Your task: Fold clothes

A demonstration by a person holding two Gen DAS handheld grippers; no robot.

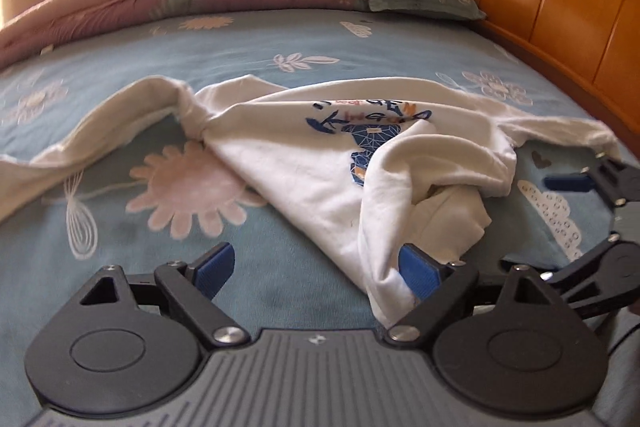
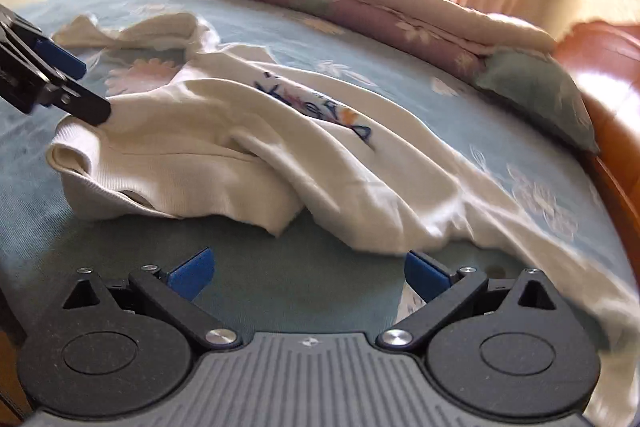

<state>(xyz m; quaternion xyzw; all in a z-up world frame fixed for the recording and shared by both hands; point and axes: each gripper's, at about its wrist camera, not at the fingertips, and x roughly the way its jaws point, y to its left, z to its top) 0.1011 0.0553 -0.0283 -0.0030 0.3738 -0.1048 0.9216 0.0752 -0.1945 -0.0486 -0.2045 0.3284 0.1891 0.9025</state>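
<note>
The shirt (image 1: pixel 304 163) lies crumpled mid-bed (image 1: pixel 280 39), sleeves spread. The left gripper (image 1: pixel 316 271) is spread, one finger at the hem; the right gripper (image 2: pixel 308 275) is spread near the bed's near edge, positioned for hem corners.

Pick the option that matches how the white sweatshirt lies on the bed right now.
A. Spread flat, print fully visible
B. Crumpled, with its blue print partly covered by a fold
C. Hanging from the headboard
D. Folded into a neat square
B: the white sweatshirt lies bunched on the blue floral sheet, and a fold of its own cloth hides part of the blue print; both the left tongs and right tongs are open.
</note>
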